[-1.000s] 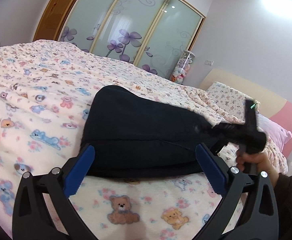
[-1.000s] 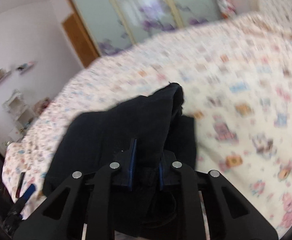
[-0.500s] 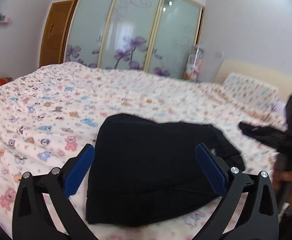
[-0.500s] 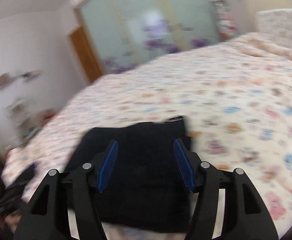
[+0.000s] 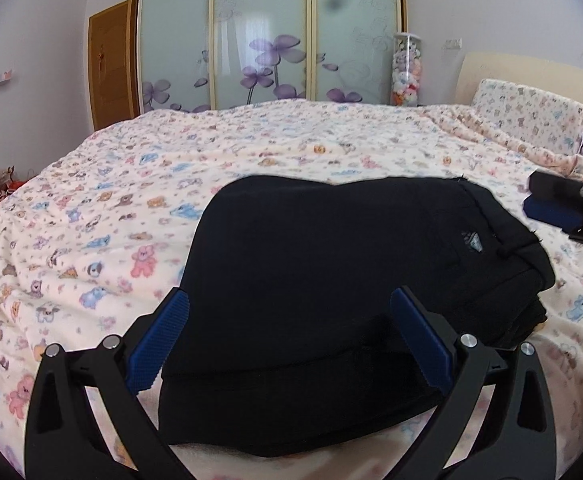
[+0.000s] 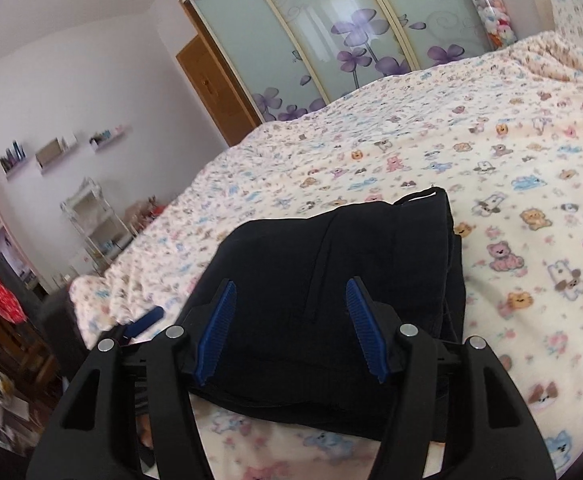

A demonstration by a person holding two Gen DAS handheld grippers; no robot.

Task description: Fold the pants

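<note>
While the folded pants (image 5: 331, 280) lie on the bed (image 5: 131, 208), the left gripper (image 5: 289, 338) hovers wide apart above them. The right gripper (image 6: 289, 330), jaws just opened, holds nothing, seemingly clear of the cloth.

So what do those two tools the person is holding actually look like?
Both look alike. The left tool and the right tool each have two black plastic fingers with triangular cut-outs and silver screw heads at the joints. Every finger ends in a blue ribbed pad. No cables or markings show.
</note>
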